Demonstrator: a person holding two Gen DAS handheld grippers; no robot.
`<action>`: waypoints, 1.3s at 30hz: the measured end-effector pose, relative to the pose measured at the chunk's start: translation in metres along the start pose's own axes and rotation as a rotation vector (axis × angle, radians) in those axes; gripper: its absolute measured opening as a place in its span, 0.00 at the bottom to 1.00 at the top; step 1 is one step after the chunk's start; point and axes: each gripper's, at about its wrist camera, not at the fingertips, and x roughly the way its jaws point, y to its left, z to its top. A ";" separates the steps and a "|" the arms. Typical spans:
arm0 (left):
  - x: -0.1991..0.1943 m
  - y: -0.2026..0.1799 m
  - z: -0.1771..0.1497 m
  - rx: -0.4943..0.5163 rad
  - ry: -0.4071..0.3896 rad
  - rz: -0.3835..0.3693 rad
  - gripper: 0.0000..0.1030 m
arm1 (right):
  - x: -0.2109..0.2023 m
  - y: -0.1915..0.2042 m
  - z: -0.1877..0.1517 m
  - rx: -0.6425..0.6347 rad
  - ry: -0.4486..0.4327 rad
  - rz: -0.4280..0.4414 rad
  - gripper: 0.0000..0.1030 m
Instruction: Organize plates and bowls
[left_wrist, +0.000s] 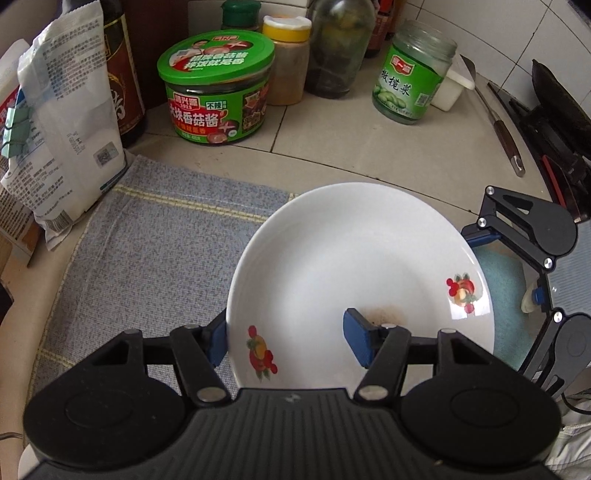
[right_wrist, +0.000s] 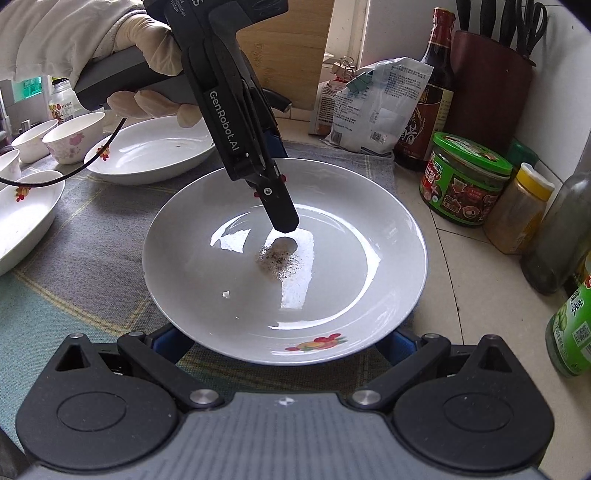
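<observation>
Mat (left_wrist: 155, 251), L gripper (left_wrist: 288, 341) pinching plate (left_wrist: 354, 258)

Ahead of my left tool (left_wrist: 288, 341) the grey cloth (left_wrist: 159, 251) lies bare, open room for a pass across it to the left of the plate (left_wrist: 362, 258). Beyond the cloth the way is blocked by a row along the wall: a white bag (left_wrist: 70, 122), a dark bottle (left_wrist: 123, 74), a green-lidded jar (left_wrist: 216, 88), a yellow-capped jar (left_wrist: 286, 59) and a green-labelled jar (left_wrist: 413, 74). A knife (left_wrist: 498, 125) lies on the counter (left_wrist: 332, 147) to the right. On the far side of my left tool, another plate (right_wrist: 147, 147) and small bowls (right_wrist: 74, 136) crowd the cloth. My right tool (right_wrist: 284, 343) sits close under the plate's near rim.
</observation>
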 end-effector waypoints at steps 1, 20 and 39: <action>0.001 0.001 0.001 -0.002 -0.001 0.000 0.60 | 0.001 -0.001 0.000 0.000 0.001 -0.002 1.00; 0.004 -0.003 -0.001 -0.003 -0.020 0.049 0.77 | 0.002 -0.003 -0.002 0.025 -0.001 -0.016 1.00; -0.124 -0.081 -0.060 -0.087 -0.418 0.401 0.96 | -0.050 0.025 -0.015 0.194 -0.005 -0.227 1.00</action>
